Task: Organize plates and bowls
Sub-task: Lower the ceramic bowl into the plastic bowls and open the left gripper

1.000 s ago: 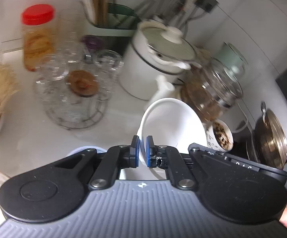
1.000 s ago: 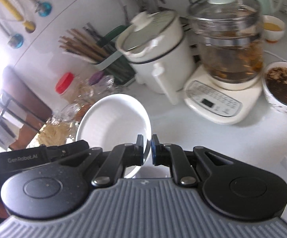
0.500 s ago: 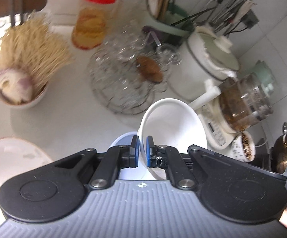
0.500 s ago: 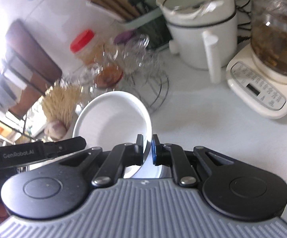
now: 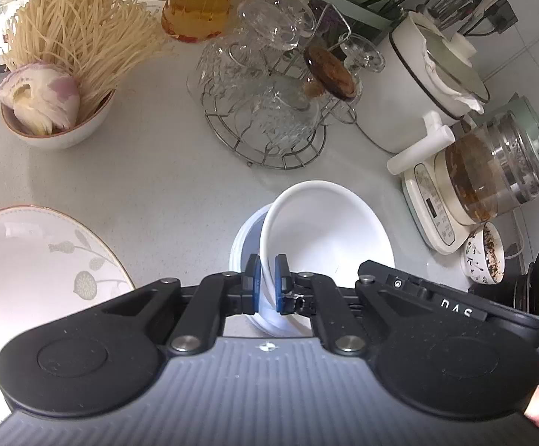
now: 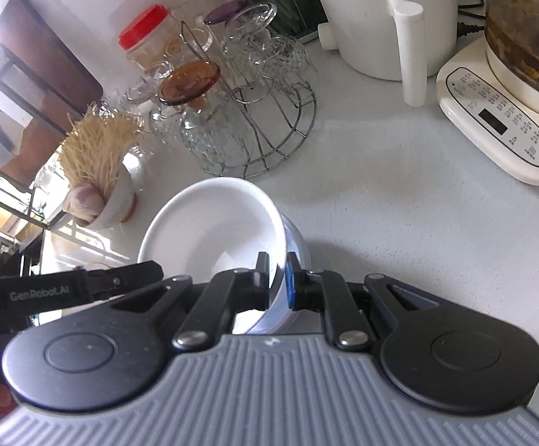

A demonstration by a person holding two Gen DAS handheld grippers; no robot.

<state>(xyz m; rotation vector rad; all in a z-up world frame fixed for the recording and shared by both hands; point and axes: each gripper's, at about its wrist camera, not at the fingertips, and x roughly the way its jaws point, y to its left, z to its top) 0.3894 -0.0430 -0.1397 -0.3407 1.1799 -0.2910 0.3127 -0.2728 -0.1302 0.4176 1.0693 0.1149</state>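
Both grippers hold one white bowl (image 5: 329, 230) by opposite rims. My left gripper (image 5: 266, 283) is shut on its near-left rim. My right gripper (image 6: 277, 285) is shut on the rim of the same bowl (image 6: 209, 230). The bowl tilts over a second bowl with a bluish rim (image 5: 245, 241) that stands on the counter; the same lower bowl shows in the right wrist view (image 6: 297, 245). A large white plate with a leaf pattern (image 5: 35, 260) lies at the left.
A wire rack of upturned glasses (image 5: 269, 111) stands behind. A bowl of noodles and onion (image 5: 53, 111) is at the far left. A white cooker (image 5: 425, 85), a glass kettle on its base (image 5: 492, 171) and a patterned cup (image 5: 483, 256) stand at the right.
Both grippers have carried the white bowl left and down along the counter, until it hangs over the bluish-rimmed bowl. The patterned plate has come into the left wrist view.
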